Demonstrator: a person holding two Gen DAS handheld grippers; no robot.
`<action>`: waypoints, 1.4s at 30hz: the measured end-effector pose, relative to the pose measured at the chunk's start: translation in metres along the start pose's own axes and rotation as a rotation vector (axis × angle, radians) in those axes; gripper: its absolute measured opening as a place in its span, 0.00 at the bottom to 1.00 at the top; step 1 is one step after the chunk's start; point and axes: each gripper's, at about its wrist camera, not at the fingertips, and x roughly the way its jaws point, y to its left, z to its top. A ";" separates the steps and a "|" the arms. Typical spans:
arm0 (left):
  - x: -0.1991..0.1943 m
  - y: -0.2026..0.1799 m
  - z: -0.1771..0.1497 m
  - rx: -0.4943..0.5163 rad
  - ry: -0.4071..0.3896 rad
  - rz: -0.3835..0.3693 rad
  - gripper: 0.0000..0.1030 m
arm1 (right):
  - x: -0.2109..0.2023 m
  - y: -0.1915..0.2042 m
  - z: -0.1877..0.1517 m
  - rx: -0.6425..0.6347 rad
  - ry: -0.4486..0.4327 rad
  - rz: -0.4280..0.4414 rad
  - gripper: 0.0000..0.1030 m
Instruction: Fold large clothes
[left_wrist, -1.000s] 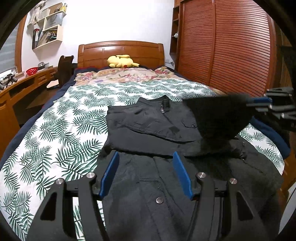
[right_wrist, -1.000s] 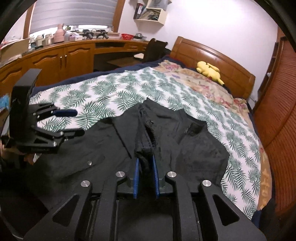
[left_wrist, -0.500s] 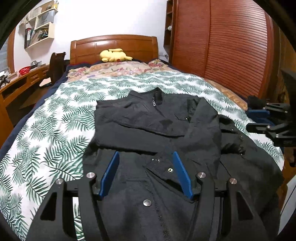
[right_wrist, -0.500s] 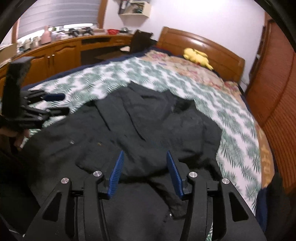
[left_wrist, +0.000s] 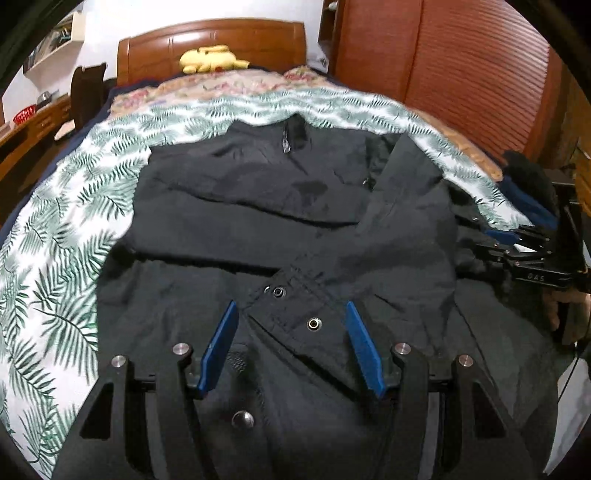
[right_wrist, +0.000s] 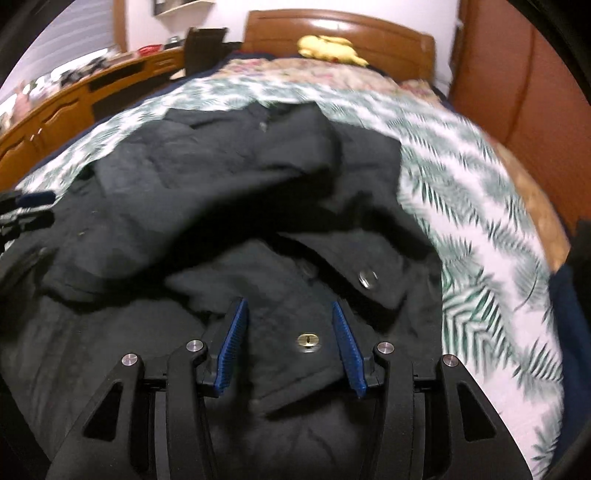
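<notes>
A black jacket (left_wrist: 295, 229) lies flat on the bed, collar toward the headboard, with both sleeves folded across its chest. My left gripper (left_wrist: 290, 310) hovers open over the lower front placket and its snap buttons (left_wrist: 314, 324), gripping nothing. My right gripper (right_wrist: 290, 306) is also open, low over the jacket's right lower part, with a brass snap (right_wrist: 308, 340) showing between its blue pads (right_wrist: 232, 347); the pads do not press on the cloth. In the left wrist view the right gripper (left_wrist: 517, 243) shows at the jacket's right edge, held by a hand (left_wrist: 554, 306).
The bed has a palm-leaf sheet (left_wrist: 62, 229) and a wooden headboard (left_wrist: 210, 40) with a yellow plush toy (left_wrist: 210, 59). A louvred wooden wardrobe (left_wrist: 461, 66) stands close on the right. A wooden desk (right_wrist: 74, 96) and a dark chair (right_wrist: 203, 44) are on the left.
The right gripper, shut on the raised sleeve a second ago, opened and let it go; the sleeve now lies across the jacket. Both grippers have dropped closer to the jacket's lower part.
</notes>
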 end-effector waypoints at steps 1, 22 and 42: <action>0.005 0.000 0.000 -0.003 0.013 0.004 0.58 | 0.003 -0.004 -0.002 0.021 0.003 0.007 0.47; 0.050 0.016 -0.002 -0.104 0.119 -0.022 0.52 | 0.011 -0.010 -0.015 0.059 -0.036 0.028 0.51; -0.100 0.042 0.009 -0.144 -0.354 0.017 0.02 | 0.012 -0.010 -0.016 0.056 -0.034 0.026 0.51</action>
